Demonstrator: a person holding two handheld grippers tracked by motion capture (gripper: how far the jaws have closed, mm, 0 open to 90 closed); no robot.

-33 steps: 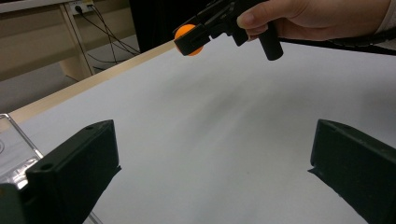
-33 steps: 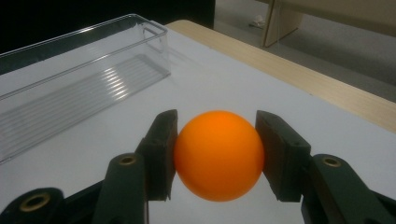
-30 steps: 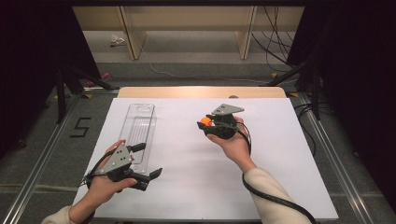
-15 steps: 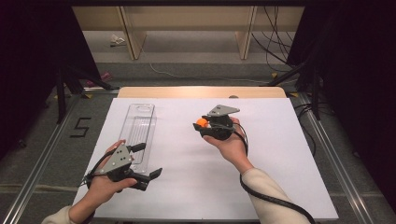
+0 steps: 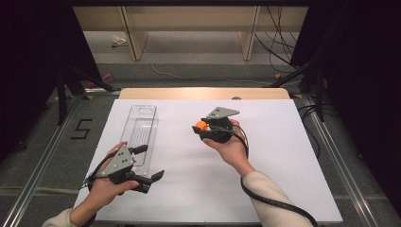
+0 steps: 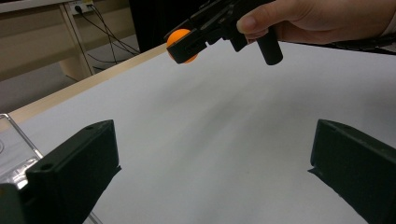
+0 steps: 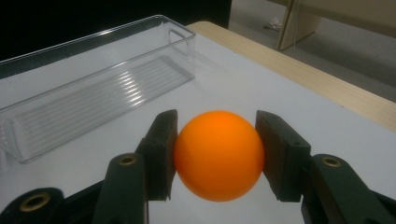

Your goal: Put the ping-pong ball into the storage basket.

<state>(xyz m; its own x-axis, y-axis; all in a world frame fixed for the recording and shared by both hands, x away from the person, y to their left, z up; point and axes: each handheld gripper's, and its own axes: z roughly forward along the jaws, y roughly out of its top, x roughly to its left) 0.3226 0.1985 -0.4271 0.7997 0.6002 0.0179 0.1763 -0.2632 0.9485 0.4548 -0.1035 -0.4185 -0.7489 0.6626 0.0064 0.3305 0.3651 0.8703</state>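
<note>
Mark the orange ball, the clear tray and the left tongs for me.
orange ball (image 7: 218,155), right gripper view, its front face.
clear tray (image 5: 142,128), high view, its ribbed floor.
left tongs (image 5: 147,163), high view, midway between the open tips.

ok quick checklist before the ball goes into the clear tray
1. Ball clamped between the right tongs: ok, a jaw on each side.
2. Ball lifted off the table: ok, in the left gripper view.
3. Tray empty: ok.
4. Left tongs clear of the tray: not ok, they sit at its near end, open.
5. Tongs above the tray: not ok, they are off to its right.
</note>
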